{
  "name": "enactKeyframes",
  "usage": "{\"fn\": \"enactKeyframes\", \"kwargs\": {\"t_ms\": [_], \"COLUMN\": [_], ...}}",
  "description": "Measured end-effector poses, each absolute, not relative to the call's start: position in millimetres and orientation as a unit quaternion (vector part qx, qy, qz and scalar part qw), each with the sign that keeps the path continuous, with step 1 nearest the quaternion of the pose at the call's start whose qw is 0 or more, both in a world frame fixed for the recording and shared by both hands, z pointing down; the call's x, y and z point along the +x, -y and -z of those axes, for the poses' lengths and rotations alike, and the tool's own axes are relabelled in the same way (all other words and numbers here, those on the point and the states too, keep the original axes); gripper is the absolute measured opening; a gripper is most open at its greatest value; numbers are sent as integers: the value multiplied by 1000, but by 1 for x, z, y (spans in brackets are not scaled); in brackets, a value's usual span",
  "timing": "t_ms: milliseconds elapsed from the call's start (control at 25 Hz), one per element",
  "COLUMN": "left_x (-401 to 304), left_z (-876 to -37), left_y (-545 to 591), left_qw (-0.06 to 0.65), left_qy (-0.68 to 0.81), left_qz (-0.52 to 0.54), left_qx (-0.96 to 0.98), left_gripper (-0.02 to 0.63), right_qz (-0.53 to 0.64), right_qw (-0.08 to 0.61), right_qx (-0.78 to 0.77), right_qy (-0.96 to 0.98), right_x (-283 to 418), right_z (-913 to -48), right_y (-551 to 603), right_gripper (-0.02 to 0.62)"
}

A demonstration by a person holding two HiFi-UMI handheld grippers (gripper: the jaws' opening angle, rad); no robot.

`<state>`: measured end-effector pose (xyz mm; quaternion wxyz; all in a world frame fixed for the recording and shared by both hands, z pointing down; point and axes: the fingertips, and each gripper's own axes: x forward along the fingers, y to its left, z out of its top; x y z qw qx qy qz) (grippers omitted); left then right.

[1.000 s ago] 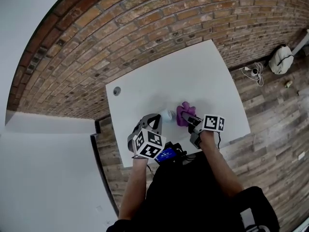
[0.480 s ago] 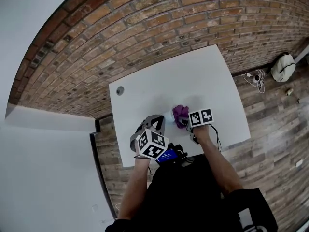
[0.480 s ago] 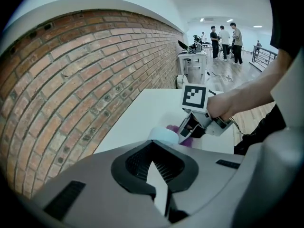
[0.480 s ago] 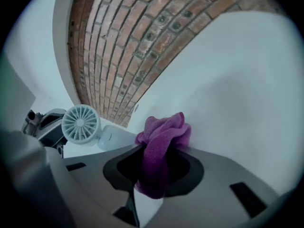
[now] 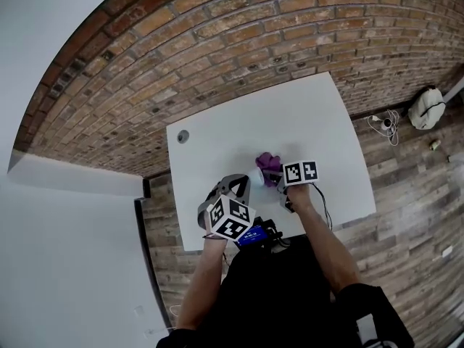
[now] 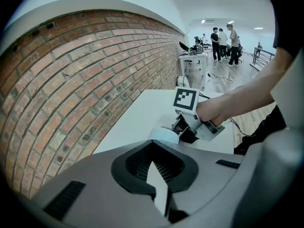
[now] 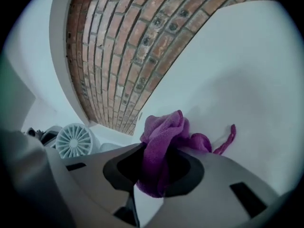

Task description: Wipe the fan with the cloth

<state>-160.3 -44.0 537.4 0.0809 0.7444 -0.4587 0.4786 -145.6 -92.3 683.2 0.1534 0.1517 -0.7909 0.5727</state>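
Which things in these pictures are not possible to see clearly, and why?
- Left gripper view: the fan shows only a white edge; the left gripper hides the rest, so whether its shut jaws pinch it is unclear.
- Right gripper view: the right gripper covers the pinched end of the cloth.
- Head view: the fan is too small and crowded between both grippers.

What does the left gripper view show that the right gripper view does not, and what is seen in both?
Only the left gripper view: the left claw shut on a thin white piece, seemingly part of the fan; the right claw seen from outside, with the hand holding it; people standing far down the room.
Only the right gripper view: the purple cloth pinched in the right claw, and the fan's spoked face.
Both: the fan, the brick wall and the white table.
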Motion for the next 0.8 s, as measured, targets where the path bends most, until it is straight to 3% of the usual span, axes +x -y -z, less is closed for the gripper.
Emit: {"fn": "enactKeyframes", "kwargs": {"t_ms": [280,360,640,800], "left_x": [-161,-161,-159,-154], "left_z": [-537,-536,-529,-551], "left_y": [45,45,20,6], "left_qw": [80,82,133,172], "left_qy": [457,455,415,380], "left_qz": [-472,-462,-438,-459], "left_qx": [750,757,786,784], "left_gripper": [-2,0,0,0], "right_qz": [-561,-553,-451,-407], "right_qw": [262,247,100,128], "right_qx": [43,66,117,47], "right_qy": [784,793,879,903], "right_x": [-112,-103,-134,-172], "right_z": [-689,-682,-570,-550], "right_y": [-3,17,135,125], "right_gripper": [94,94,94,94]}}
